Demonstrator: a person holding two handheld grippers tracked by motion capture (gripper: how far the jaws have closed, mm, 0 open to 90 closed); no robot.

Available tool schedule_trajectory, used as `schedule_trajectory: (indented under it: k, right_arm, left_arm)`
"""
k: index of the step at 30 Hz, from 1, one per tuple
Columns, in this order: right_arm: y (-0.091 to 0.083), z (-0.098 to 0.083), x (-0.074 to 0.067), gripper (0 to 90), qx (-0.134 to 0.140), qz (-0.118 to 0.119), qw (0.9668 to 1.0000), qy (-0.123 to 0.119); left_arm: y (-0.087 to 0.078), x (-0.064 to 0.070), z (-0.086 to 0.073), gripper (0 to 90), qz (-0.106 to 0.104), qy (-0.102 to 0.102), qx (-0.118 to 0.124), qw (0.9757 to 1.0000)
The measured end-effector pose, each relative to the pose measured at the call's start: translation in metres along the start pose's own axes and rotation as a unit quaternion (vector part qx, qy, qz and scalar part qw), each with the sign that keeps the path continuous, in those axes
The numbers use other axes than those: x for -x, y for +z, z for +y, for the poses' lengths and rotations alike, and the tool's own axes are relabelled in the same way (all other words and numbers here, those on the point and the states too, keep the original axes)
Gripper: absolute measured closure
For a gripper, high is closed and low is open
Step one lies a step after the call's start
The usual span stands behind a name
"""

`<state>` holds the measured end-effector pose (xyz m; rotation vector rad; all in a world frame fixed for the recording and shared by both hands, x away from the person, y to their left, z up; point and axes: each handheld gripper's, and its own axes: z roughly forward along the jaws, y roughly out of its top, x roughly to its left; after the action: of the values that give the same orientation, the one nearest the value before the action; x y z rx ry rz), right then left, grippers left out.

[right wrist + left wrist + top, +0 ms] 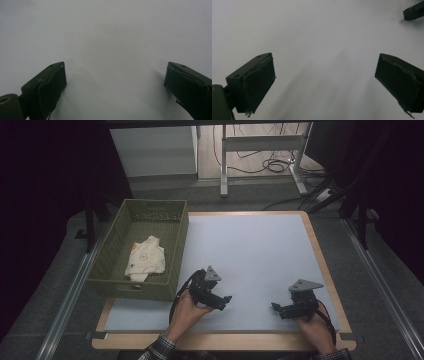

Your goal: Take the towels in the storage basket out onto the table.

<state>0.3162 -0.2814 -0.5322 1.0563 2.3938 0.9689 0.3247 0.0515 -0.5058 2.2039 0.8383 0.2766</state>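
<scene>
A folded cream cloth [145,258] with a pale flower print lies inside a green basket [177,251] at the table's left side. My left gripper [227,300] rests low on the white mat [250,250] just right of the basket's front corner, pointing right. Its jaws stand wide apart with nothing between them, as the left gripper [324,85] view confirms. My right gripper [274,307] sits near the front right of the mat, pointing left. In the right gripper [115,87] view its jaws are also wide apart over bare white mat.
The mat covers a wooden table top [320,255] with a raised rim. In the left gripper view, a tip of the other gripper [414,12] shows at the top right. Behind the table stand a white cabinet [155,150] and a desk frame [260,145] with cables.
</scene>
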Motion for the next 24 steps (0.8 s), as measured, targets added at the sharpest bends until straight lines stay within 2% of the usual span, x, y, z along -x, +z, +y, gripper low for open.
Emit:
schedule_trajectory:
  k: [4, 12, 24]
  right_arm:
    - [0.000, 0.000, 0.000, 4.1, 0.000, 0.000, 1.0000, 0.000]
    - [0.000, 0.000, 0.000, 4.1, -0.001, 0.000, 1.0000, -0.001]
    - [0.000, 0.000, 0.000, 4.2, 0.000, 0.000, 1.0000, 0.001]
  left_arm:
    - [-0.001, -0.002, 0.007, 2.0, -0.009, 0.002, -0.006, 0.9999]
    - [-0.005, -0.008, 0.020, 2.0, -0.023, -0.004, -0.002, 0.9997]
    - [-0.015, -0.013, 0.046, 1.9, -0.024, 0.002, 0.002, 0.9997]
